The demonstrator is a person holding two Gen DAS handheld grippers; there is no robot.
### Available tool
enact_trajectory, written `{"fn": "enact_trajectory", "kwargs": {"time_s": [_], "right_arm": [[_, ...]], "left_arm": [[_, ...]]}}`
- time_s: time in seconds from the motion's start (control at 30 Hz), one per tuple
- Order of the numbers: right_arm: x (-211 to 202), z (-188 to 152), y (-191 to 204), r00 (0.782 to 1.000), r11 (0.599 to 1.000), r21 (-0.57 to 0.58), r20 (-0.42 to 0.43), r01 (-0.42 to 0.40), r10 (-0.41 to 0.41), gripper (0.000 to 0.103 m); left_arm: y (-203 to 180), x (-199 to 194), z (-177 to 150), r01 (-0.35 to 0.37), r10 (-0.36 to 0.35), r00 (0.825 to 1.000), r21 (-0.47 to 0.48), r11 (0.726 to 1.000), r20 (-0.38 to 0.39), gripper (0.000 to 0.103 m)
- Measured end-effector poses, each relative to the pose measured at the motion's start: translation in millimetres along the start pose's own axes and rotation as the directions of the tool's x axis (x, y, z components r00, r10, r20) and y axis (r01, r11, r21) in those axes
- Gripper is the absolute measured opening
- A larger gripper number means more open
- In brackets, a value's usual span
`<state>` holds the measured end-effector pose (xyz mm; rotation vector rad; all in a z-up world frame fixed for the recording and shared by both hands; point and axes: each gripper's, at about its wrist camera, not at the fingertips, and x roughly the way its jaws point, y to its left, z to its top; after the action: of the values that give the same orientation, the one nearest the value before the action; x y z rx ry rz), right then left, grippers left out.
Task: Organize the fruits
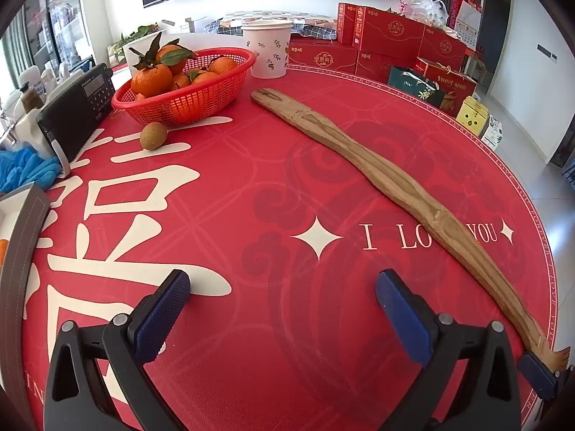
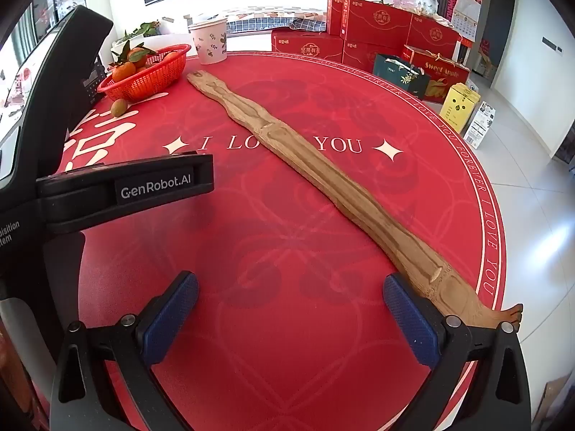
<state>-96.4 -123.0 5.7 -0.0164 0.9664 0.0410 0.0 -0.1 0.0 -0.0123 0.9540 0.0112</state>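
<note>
Bare red tablecloth (image 1: 251, 186) is left open up to the kiwi (image 1: 153, 135) and basket (image 1: 187, 102). That stretch is bounded rightward by a long wooden board (image 1: 377, 176), leftward by a radio (image 1: 77, 107).

Grey box (image 1: 21, 222) cut by left edge

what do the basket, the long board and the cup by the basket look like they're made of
Basket: likely red moulded plastic, with a glossy rim and a regular open lattice wall.
Board: looks like unfinished wood, matt brown, with visible grain streaks, a knot and wavy natural edges.
Cup: probably paper or thin plastic; matt white with a printed leaf pattern and a thin rim. The view leaves it open.
</note>
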Motion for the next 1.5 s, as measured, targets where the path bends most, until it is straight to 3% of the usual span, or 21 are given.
{"fn": "enact_trajectory", "kwargs": {"time_s": [1.5], "right_arm": [[1.4,0.2,0.0,1.0,1.0,0.012,-0.021,0.008,-0.007,0.103]], "left_arm": [[-0.1,0.1,0.0,0.0,0.0,1.0,0.0,1.0,0.0,0.103]]}}
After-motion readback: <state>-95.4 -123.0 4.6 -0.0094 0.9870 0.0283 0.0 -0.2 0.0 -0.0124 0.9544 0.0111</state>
